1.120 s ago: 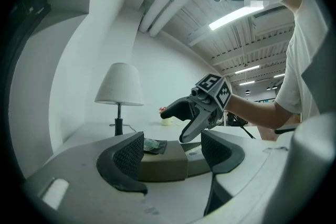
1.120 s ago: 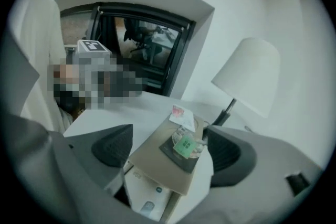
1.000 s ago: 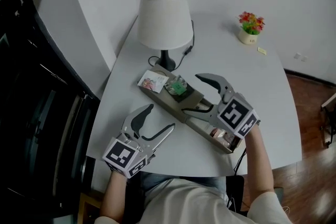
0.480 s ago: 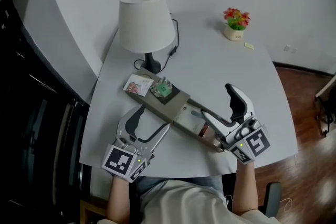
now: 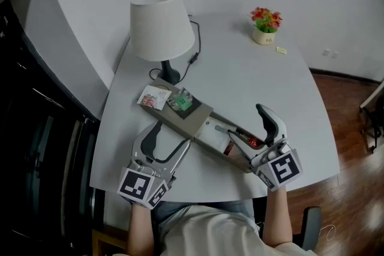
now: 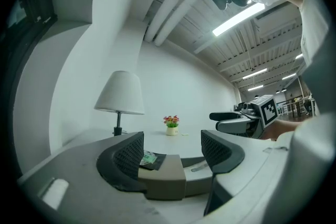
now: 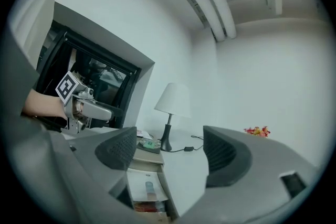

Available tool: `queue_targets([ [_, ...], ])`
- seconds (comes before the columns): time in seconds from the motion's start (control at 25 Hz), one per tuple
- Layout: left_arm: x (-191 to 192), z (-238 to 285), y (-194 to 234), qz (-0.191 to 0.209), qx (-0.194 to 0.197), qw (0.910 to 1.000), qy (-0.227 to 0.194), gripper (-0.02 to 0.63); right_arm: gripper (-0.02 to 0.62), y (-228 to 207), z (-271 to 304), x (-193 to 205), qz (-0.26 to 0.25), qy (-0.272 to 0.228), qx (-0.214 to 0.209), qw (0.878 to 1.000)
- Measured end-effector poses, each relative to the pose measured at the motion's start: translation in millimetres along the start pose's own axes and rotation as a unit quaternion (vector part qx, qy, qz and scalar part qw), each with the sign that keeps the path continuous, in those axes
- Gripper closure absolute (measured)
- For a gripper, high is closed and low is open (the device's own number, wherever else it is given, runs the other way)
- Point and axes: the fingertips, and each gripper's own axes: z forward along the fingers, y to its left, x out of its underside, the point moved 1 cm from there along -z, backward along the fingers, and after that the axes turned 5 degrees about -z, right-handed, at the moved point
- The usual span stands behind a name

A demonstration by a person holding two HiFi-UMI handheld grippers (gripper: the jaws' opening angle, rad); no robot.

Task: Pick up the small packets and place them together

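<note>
A long tan box (image 5: 199, 119) lies slantwise on the white table, its drawer (image 5: 217, 130) pulled out toward me. A white packet (image 5: 153, 97) and a green packet (image 5: 182, 102) rest on the box's far end. A red packet (image 5: 252, 142) lies in the drawer. My right gripper (image 5: 246, 122) is open around the drawer's near end. Its jaws have just been closing a little, and the pads touch nothing. In the right gripper view the drawer (image 7: 147, 189) lies low between the jaws. My left gripper (image 5: 173, 135) is open, with the box's end (image 6: 164, 174) between its jaws.
A white lamp (image 5: 161, 24) with a black cord (image 5: 193, 60) stands behind the box. A small flower pot (image 5: 264, 26) and a yellow note (image 5: 281, 50) sit at the far right. A dark cabinet (image 5: 36, 147) flanks the table's left edge.
My right gripper has swung from over the box's middle to the drawer's near right end and turned, so the red packet now shows. The left gripper has hardly moved.
</note>
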Motion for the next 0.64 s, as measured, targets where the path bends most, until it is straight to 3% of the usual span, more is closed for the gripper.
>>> queue_targets([
  [0.64, 1, 4, -16, 0.006, 0.006, 1.0000, 0.003, 0.259, 0.187, 8, -6, -1, -0.003, 0.001, -0.010, 1.000],
])
